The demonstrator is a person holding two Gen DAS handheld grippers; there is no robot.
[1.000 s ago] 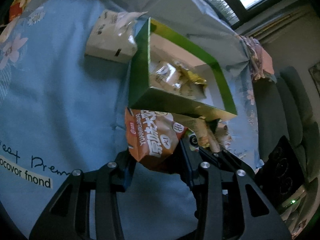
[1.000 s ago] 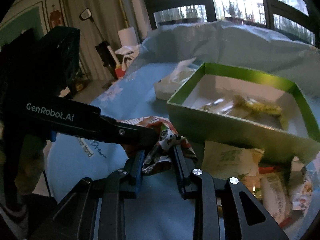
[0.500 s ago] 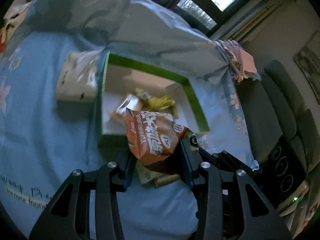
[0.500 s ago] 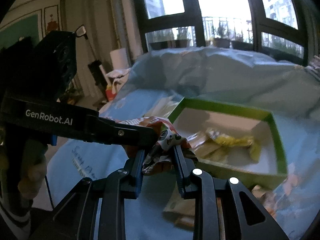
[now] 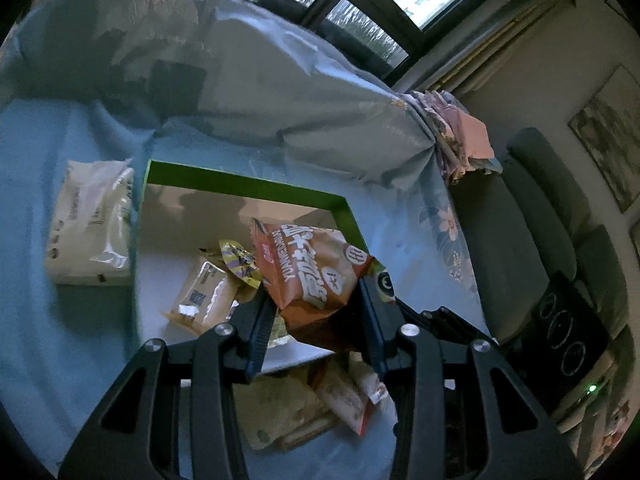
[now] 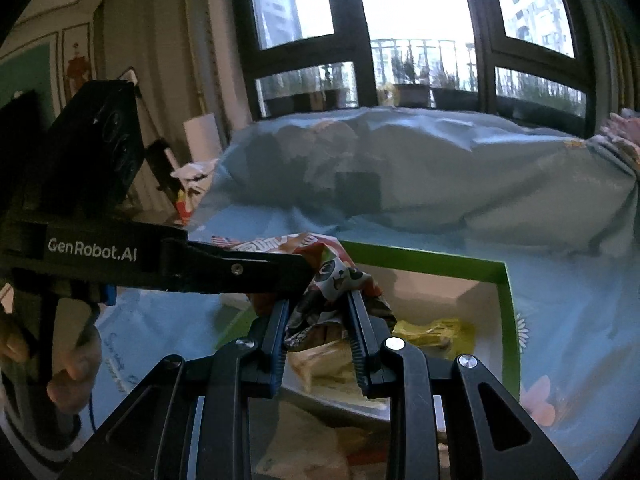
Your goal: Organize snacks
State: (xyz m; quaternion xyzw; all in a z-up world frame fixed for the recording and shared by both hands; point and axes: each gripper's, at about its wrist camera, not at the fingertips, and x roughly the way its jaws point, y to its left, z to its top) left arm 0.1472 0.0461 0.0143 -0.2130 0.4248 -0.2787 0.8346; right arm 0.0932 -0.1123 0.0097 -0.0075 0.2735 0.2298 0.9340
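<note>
Both grippers now hang over the green box (image 5: 244,188); left gripper (image 5: 316,312) and right gripper (image 6: 318,316) each pinch the orange snack bag (image 5: 308,276), mid-frame.

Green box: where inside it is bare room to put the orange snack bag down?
In the green box, the white floor along the far wall and the far left corner is bare. The near side is crowded by the beige packet and yellow packet, under the orange snack bag.
</note>
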